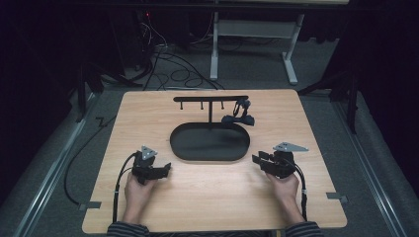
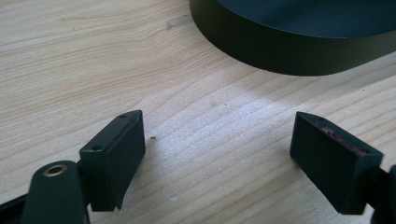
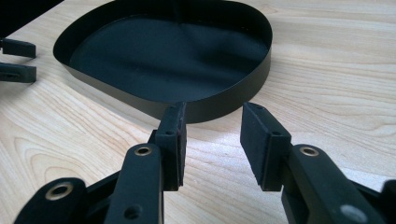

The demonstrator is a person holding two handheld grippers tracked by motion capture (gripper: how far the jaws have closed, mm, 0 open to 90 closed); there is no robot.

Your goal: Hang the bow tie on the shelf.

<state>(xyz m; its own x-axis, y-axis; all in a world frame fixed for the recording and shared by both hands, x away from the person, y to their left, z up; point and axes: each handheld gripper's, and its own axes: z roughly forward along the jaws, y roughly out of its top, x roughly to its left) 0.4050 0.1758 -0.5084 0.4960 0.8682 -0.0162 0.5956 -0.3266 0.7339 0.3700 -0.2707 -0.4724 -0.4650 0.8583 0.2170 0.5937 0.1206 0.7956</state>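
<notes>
Nearest to the person, the left gripper (image 1: 165, 169) rested low over the wooden table (image 1: 207, 197), its jaws wide apart with nothing between them. The right gripper (image 1: 257, 159) had its jaws partly apart, also holding nothing. Between both, a little farther, lay the black oval tray (image 1: 178, 148), with nothing lying inside. Behind it stood a black rack (image 1: 211, 98), and beside that a small dark object (image 1: 239, 117), too small to tell.

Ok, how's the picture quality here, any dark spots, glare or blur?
High view: the wooden table is evenly lit, the surroundings nearly black. Left gripper view: a pale sheen on the wood, the black tray slightly soft. Right gripper view: sharp, with the tray interior dark.
</notes>
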